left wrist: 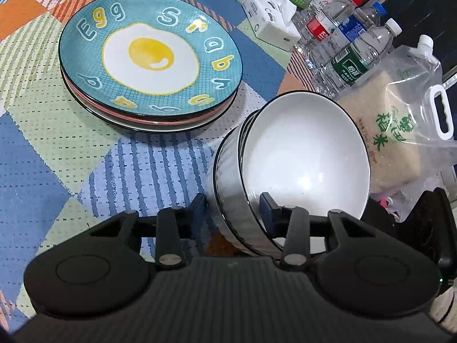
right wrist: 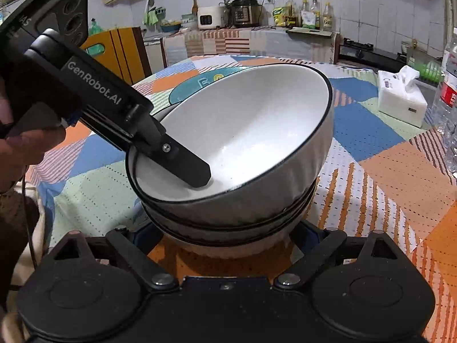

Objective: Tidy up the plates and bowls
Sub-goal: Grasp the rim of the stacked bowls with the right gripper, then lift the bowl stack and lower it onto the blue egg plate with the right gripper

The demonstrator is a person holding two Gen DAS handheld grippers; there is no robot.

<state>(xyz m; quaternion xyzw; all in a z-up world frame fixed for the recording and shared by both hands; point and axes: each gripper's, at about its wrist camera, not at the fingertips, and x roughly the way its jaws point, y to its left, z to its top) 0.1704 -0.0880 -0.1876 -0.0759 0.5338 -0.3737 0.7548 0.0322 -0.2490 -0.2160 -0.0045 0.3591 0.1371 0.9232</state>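
Note:
A stack of nested white bowls (left wrist: 302,154) with black rims stands on the patchwork cloth, and the top bowl (right wrist: 242,131) is tilted. My left gripper (left wrist: 234,203) straddles the near wall of the stack, one finger outside and the other finger (right wrist: 185,165) lying inside the top bowl, pads against the wall. My right gripper (right wrist: 225,234) is spread wide around the foot of the stack, with a small gap showing at its left pad. A stack of plates topped by a teal fried-egg plate (left wrist: 151,60) lies to the left of the bowls.
A tissue box (left wrist: 271,20), several water bottles (left wrist: 342,43) and a clear bag of rice (left wrist: 400,131) crowd the table's right side behind the bowls. A person's hand (right wrist: 25,143) holds the left gripper. A yellow chair (right wrist: 122,51) stands beyond the table.

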